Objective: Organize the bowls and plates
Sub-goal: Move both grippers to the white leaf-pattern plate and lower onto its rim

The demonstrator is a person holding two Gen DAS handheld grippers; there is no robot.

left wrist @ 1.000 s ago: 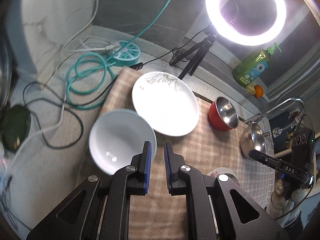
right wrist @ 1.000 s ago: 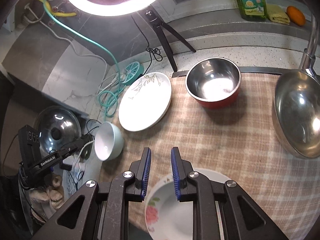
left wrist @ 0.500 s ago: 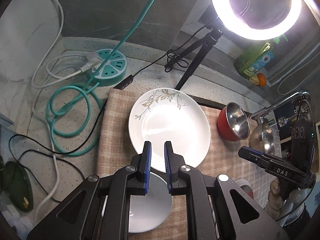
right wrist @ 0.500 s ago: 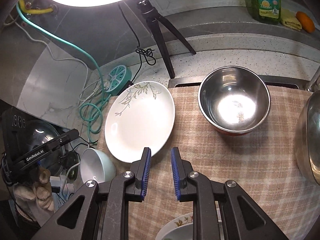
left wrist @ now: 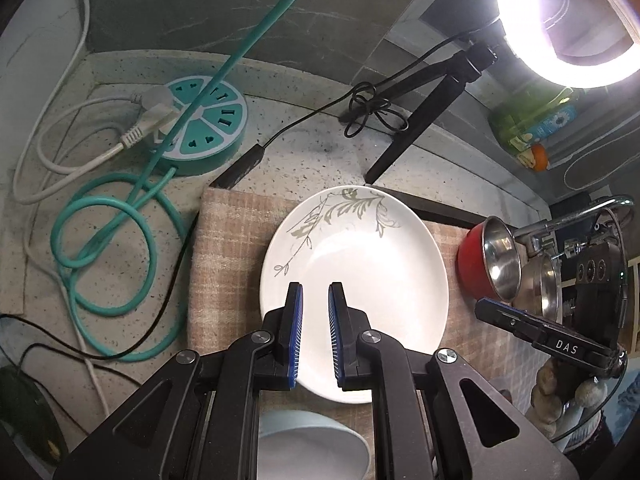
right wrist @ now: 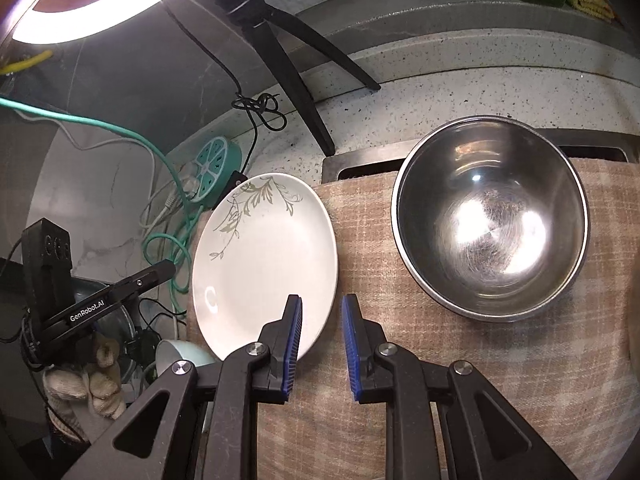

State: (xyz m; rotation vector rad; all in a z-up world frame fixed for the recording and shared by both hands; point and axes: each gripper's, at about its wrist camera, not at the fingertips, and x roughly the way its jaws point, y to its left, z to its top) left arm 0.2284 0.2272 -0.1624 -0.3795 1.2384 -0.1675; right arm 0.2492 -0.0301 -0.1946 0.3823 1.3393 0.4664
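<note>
White plate (left wrist: 360, 280): lying flat on the checked cloth (left wrist: 228, 248), leaf sprig on its far side.
Left claw (left wrist: 315, 336): hovering over the near rim, fingers nearly together, gripping nothing.
Right claw (right wrist: 321, 346): slightly apart, empty, beside the plate's edge.
Steel bowl (right wrist: 490, 224): sitting apart on the cloth.
Advice: widen first, then be pinching the rim squarely.

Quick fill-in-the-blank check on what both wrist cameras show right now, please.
1. The white plate bears a ____ pattern near its far rim.
2. The steel bowl has a ____ outside.
3. Plate and bowl rest on a checked ____.
4. The left gripper holds ____.

Missing: leaf; red; cloth; nothing
</note>
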